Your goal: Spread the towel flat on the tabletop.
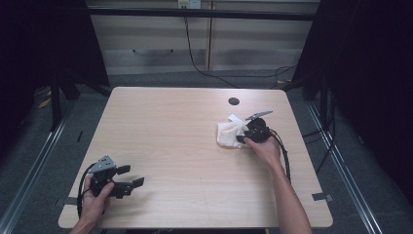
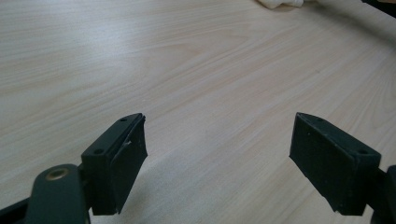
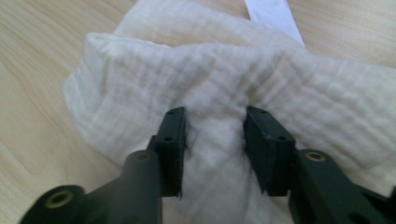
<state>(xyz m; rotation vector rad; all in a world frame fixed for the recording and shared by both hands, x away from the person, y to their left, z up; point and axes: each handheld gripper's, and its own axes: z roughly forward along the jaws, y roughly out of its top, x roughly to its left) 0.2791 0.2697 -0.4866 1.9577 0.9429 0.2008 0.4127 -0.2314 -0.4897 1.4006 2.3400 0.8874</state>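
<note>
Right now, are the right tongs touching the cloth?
Touching. The right gripper view shows the right tongs pinching a fold of the white cloth, fabric bunched between both jaws. The high view places them at the cloth's edge.

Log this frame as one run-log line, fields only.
left gripper: open, idle, near-left table | right gripper: jaws pinching fold of white cloth on table's right | cloth: bunched, on tabletop

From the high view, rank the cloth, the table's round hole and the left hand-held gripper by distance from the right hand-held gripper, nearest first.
1. White cloth: bunched against the right hand-held gripper, jaws pressed into it.
2. Round hole: just beyond, toward the table's far edge.
3. Left hand-held gripper: across the table, near-left corner.
</note>
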